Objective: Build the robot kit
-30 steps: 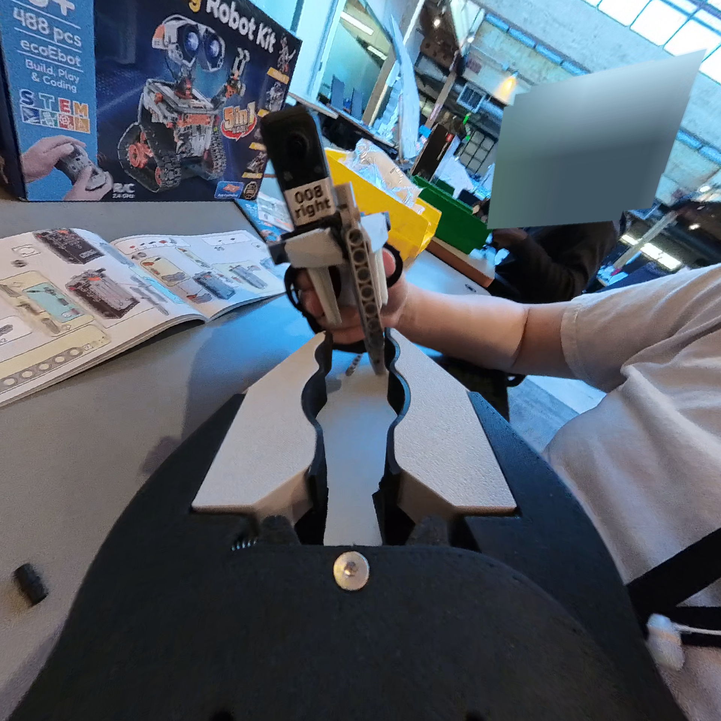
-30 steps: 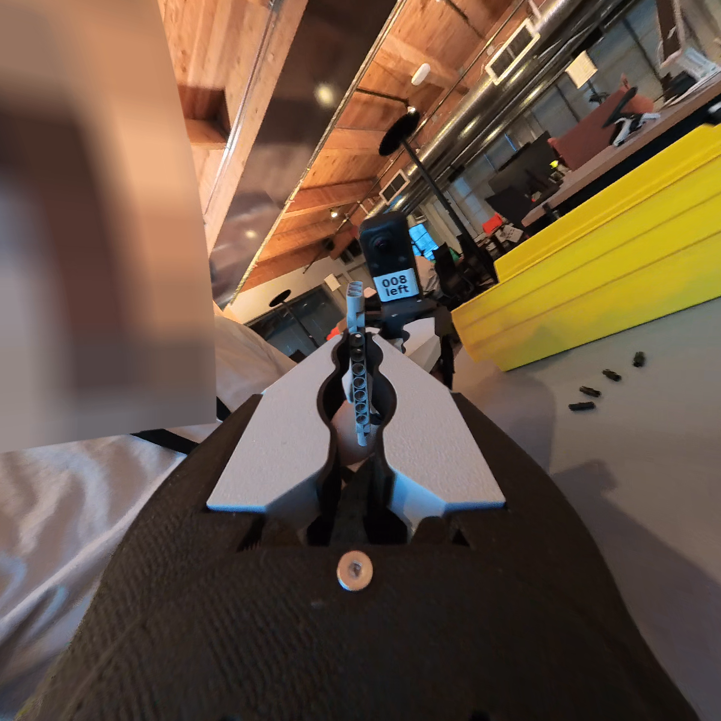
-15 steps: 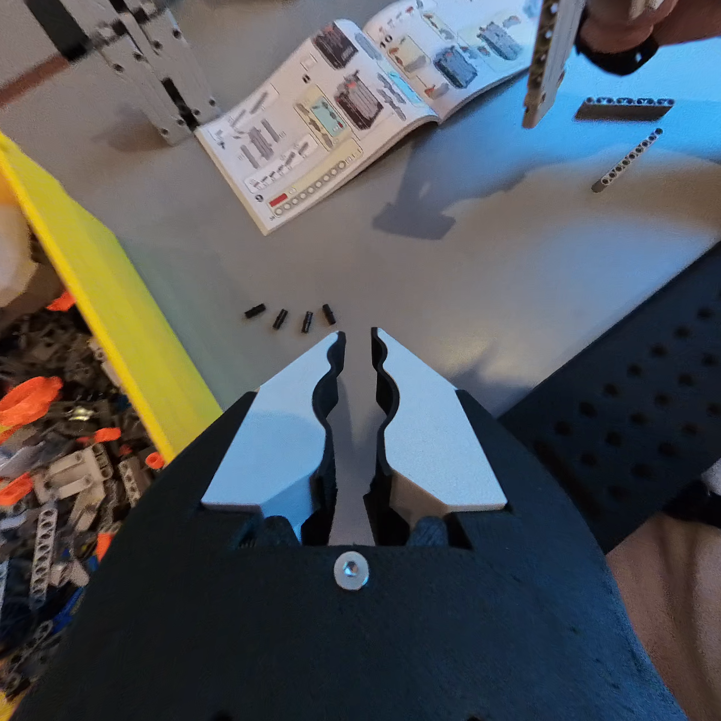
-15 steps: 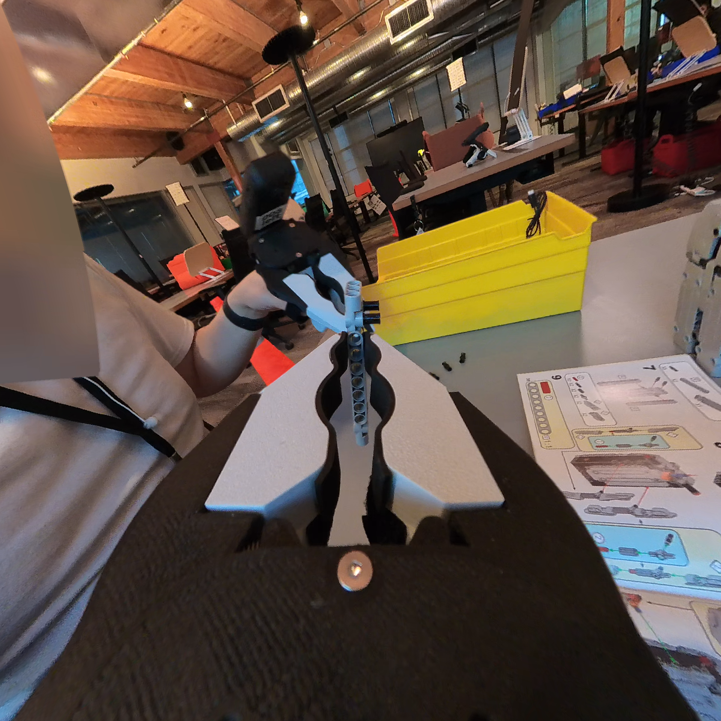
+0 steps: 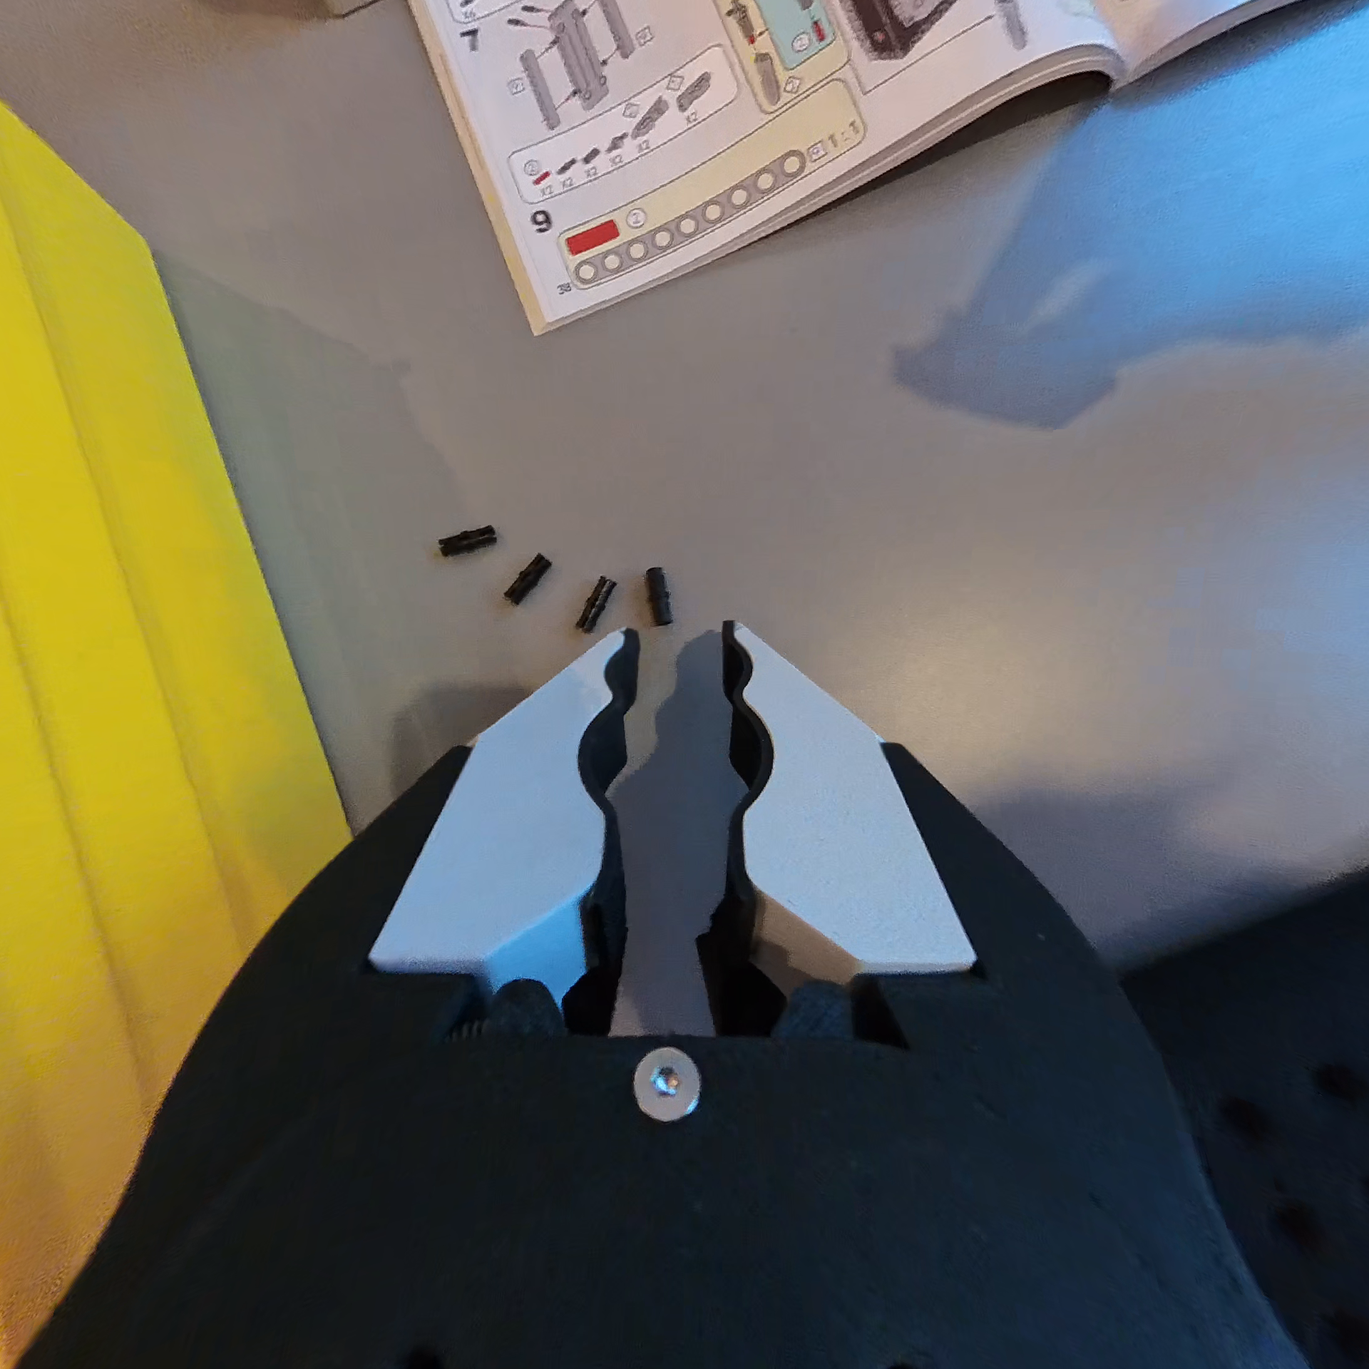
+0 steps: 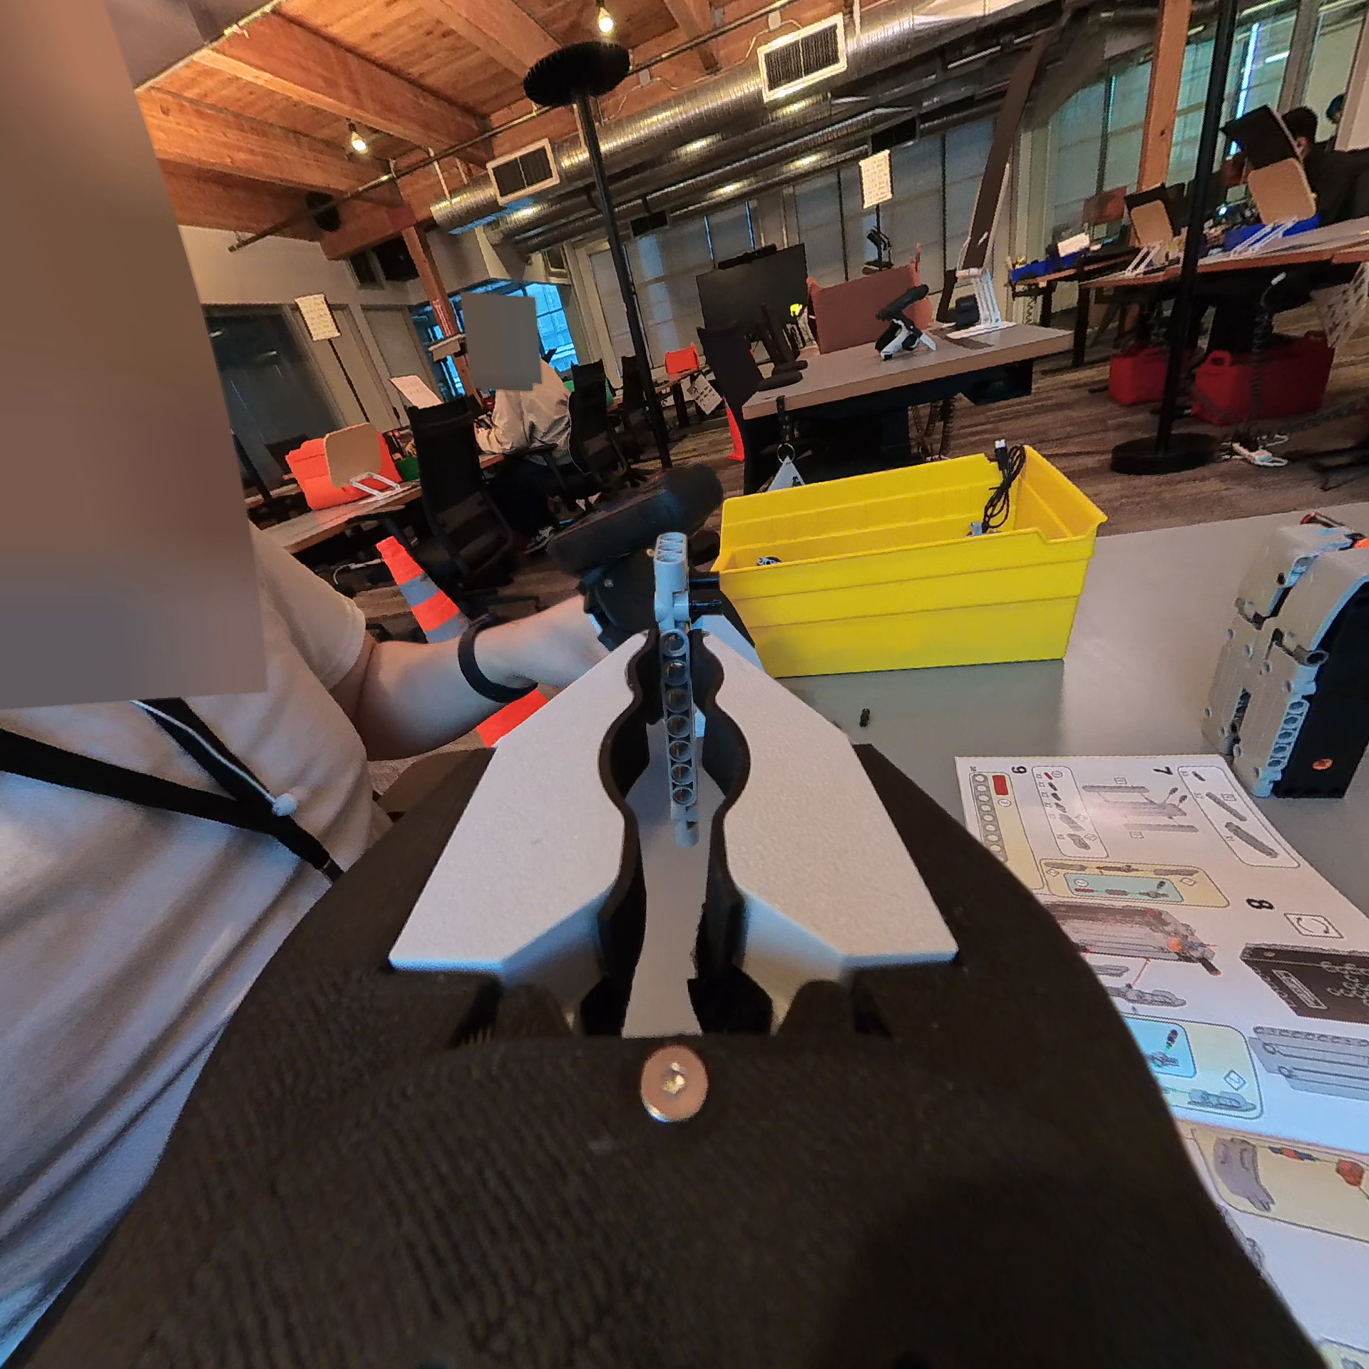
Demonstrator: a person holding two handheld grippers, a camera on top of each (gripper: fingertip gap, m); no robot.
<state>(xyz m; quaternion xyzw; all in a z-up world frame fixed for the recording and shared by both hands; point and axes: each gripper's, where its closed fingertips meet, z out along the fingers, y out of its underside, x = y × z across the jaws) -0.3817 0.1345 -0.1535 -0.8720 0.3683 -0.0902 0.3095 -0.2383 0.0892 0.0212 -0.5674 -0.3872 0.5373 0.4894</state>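
My left gripper (image 5: 678, 630) is open and empty, pointing down at the grey table (image 5: 815, 481). Its tips sit just short of several small black pins; the nearest pin (image 5: 658, 596) lies just off the left fingertip, others (image 5: 467, 541) trail to the left. My right gripper (image 6: 678, 652) is shut on a grey holed beam (image 6: 678, 711), held upright above the table, with black pins (image 6: 700, 604) stuck in its upper end. The left gripper's black body (image 6: 637, 518) and the hand holding it show beyond the beam.
A yellow bin (image 5: 111, 593) stands close on the left, also in the right wrist view (image 6: 911, 578). An open instruction booklet (image 5: 704, 148) lies ahead, also in the right wrist view (image 6: 1148, 926). A grey and black built block (image 6: 1289, 667) stands far right. A black perforated mat (image 5: 1259, 1074) lies at right. My right fingertips sit around 25 cm from my left ones.
My left gripper swung away from the beam down toward the table, closing in on the black pins, its jaws slightly wider. My right gripper tilted down from ceiling to room level, still holding the beam.
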